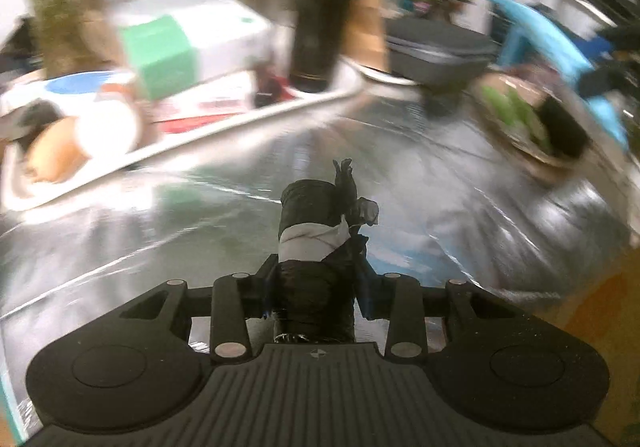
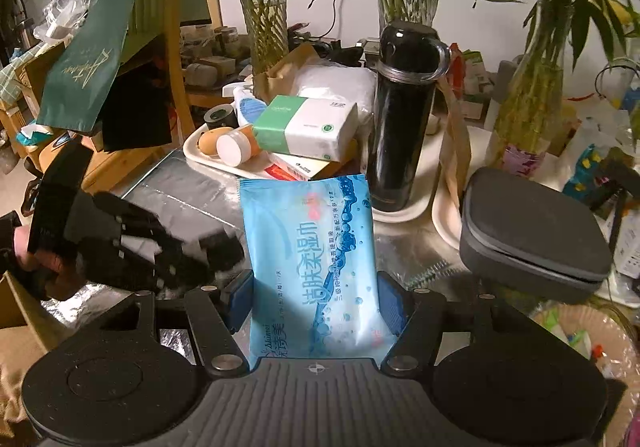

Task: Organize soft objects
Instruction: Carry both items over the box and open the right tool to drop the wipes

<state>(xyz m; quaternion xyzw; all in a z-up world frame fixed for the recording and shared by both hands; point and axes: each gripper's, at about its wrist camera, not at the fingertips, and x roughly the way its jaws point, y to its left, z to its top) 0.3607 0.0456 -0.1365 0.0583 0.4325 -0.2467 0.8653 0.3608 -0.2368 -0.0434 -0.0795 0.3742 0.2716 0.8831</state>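
Note:
My left gripper (image 1: 316, 287) is shut on a black roll of bags with a white band (image 1: 312, 239), held above the shiny table; this view is motion-blurred. My right gripper (image 2: 316, 303) is shut on a blue wet-wipes pack (image 2: 312, 259), held upright over the table. The left gripper also shows in the right wrist view (image 2: 132, 247) at the left, blurred. A green-and-white tissue pack (image 2: 306, 127) lies on the cream tray (image 2: 200, 155), also in the left wrist view (image 1: 164, 55).
A black flask (image 2: 400, 119) stands on a second tray. A grey case (image 2: 532, 235) sits right. A woven basket (image 2: 592, 339) lies front right, also in the left view (image 1: 532, 123). Glass vases with bamboo (image 2: 268, 19) stand behind. An egg (image 2: 208, 143) and jar (image 2: 236, 147) lie on the tray.

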